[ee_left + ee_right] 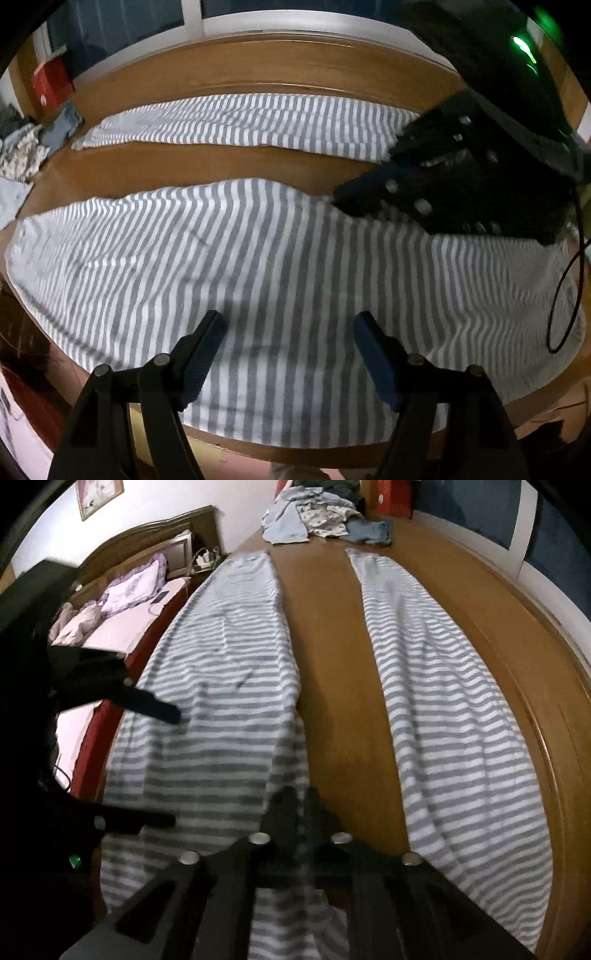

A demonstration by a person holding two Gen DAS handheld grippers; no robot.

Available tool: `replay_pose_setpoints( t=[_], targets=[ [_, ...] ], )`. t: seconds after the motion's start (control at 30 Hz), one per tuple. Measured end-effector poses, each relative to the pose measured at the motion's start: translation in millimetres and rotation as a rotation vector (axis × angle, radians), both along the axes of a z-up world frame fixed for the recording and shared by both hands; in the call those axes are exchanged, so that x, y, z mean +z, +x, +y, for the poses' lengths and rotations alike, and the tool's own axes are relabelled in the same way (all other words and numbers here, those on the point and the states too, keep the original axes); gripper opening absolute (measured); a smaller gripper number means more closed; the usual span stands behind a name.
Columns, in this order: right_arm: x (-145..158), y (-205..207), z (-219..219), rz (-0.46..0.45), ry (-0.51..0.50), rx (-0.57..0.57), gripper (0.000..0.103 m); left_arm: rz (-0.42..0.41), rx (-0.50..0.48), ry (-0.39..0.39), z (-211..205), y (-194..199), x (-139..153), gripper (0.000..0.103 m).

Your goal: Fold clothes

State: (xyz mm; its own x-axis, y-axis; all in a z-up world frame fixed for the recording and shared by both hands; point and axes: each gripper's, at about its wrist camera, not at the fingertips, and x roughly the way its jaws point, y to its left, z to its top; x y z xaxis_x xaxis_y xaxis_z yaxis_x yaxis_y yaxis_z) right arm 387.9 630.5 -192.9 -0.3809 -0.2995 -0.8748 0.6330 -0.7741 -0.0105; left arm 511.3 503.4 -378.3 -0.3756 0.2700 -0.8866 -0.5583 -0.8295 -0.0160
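Grey-and-white striped trousers lie flat on a wooden table (177, 168), the legs spread apart. The near leg (258, 258) fills the left wrist view and the far leg (240, 118) lies behind it. My left gripper (290, 317) hovers open just above the near leg with nothing between its fingers. My right gripper (338, 195) comes in from the right, shut on that leg's inner edge. In the right wrist view the right gripper (300, 799) pinches the cloth of the left-hand leg (221, 664). The other leg (443, 701) lies to the right, and the left gripper (171, 766) stands open at the left.
A pile of loose clothes (321, 517) and a red box (51, 85) sit at the table's far end. A bed (122, 602) with pink sheets runs alongside the table. A black cable (565, 295) hangs from the right gripper over the cloth.
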Motion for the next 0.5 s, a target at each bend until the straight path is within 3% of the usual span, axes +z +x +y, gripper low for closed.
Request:
replay_pose_setpoints(
  t=[0.13,0.37,0.5],
  targets=[
    [-1,-14,17,0.017,-0.017,-0.107,0.003,0.002,-0.001,-0.001,0,0,0,0.071],
    [4,-13,34,-0.019,-0.073,-0.178,0.004,-0.002,-0.002,-0.012,-2,3,1,0.073],
    [27,2,68,0.003,-0.122,-0.228,0.012,-0.038,-0.051,0.054,13,7,9,0.070]
  ],
)
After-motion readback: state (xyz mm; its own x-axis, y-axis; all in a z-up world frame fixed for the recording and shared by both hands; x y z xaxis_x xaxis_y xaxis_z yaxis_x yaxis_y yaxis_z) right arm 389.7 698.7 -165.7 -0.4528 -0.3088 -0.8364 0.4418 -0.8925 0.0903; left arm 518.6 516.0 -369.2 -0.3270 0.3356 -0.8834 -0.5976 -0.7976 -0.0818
